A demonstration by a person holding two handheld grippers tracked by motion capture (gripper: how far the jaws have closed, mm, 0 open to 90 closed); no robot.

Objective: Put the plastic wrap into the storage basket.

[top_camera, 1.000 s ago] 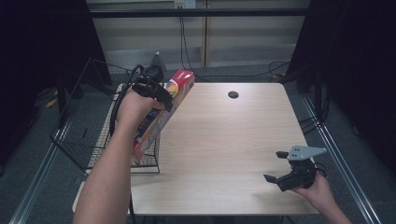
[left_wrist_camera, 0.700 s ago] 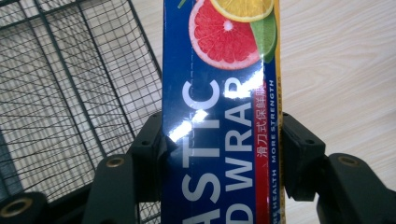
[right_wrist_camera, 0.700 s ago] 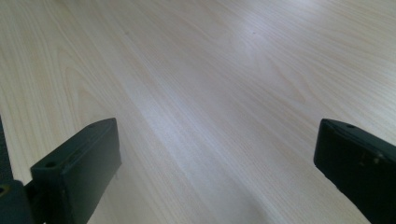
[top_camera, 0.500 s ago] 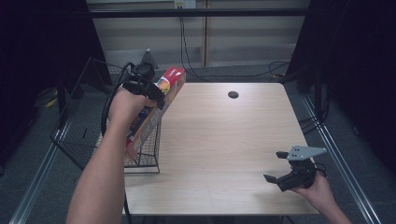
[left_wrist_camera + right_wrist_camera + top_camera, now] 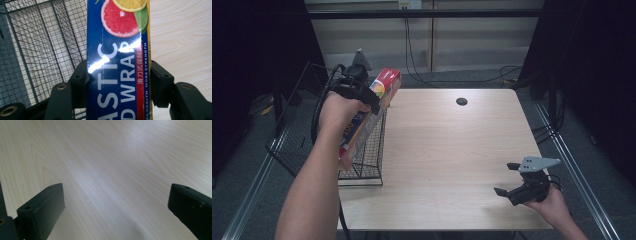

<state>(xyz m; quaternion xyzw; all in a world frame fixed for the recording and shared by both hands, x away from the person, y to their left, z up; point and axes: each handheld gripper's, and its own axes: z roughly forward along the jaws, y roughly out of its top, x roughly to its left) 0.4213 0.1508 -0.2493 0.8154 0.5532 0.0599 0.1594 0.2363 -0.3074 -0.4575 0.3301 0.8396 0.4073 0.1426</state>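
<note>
A pale wood-grain counter [image 5: 447, 150] stands in a dim room with dark curtains at both sides, cables trailing along the floor behind it and a small dark round spot [image 5: 461, 101] near its far edge. A black wire basket [image 5: 362, 160] sits at the counter's left edge, its mesh walls open to view.

The left tool [image 5: 362, 92] is clenched on a long plastic wrap box [image 5: 377, 100], blue and red with citrus fruit printed near one end. In the left gripper view the two black jaws press the box's [image 5: 117, 70] long sides, and the lettering runs lengthwise between them. The box's long axis is tilted: its red upper end points up and away toward the far side of the counter, while its lower end slants down toward the person, inside the basket's [image 5: 45, 50] mesh. Whether that lower end touches the basket floor cannot be told, as the forearm covers it.

The right tool [image 5: 517, 182] rests low over the counter's near right corner, well apart from the box, its jaws spread wide with bare wood [image 5: 112, 177] between them.
</note>
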